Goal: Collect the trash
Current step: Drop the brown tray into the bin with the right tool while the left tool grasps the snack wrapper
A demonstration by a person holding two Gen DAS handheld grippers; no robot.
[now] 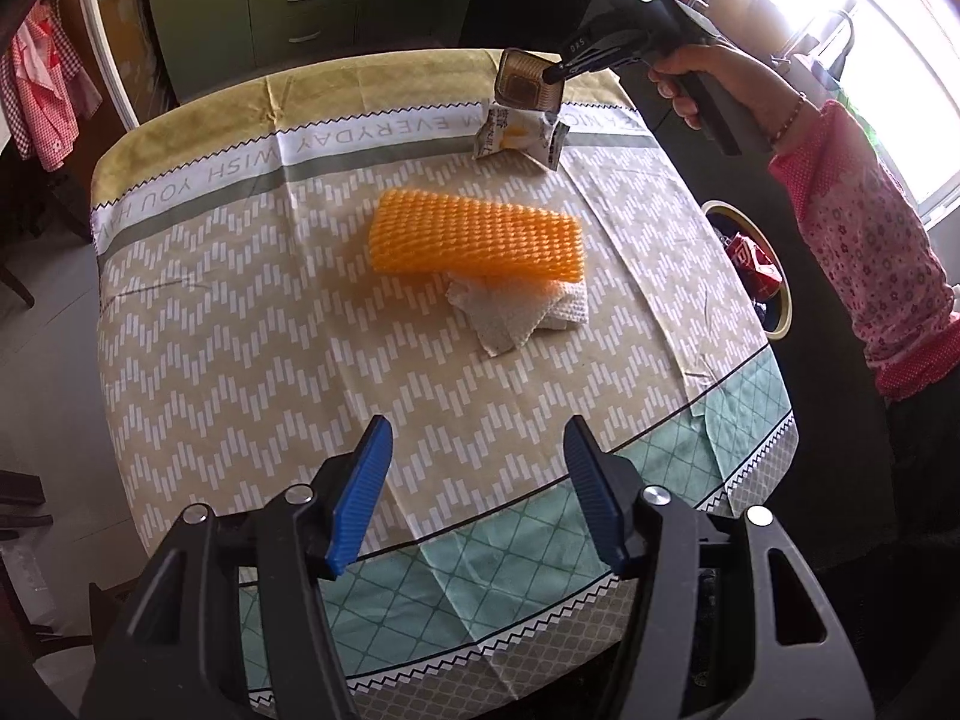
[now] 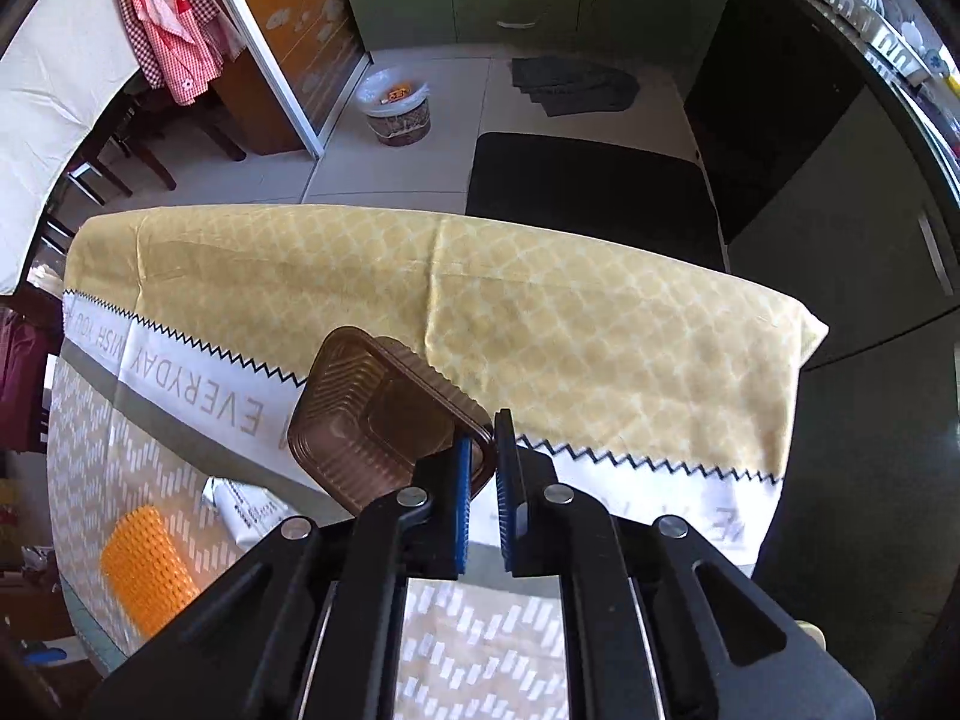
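A brown plastic tray (image 2: 372,420) hangs tilted above the far side of the table, its corner pinched by my right gripper (image 2: 483,450), which is shut on it. The left wrist view shows the same brown tray (image 1: 525,84) lifted off the cloth, with my right gripper (image 1: 555,73) at its edge. Below it lies a white snack wrapper (image 1: 519,138). An orange foam net (image 1: 477,237) rests mid-table, partly over a folded white paper towel (image 1: 516,312). My left gripper (image 1: 477,438) hovers open over the near part of the table, with nothing between its blue pads.
A patterned tablecloth (image 1: 240,330) covers the table. A dark bin (image 1: 759,276) with red trash inside stands at the table's right side, beside a person's pink sleeve (image 1: 870,252). On the floor beyond are a lined bucket (image 2: 396,102) and a black mat (image 2: 588,180).
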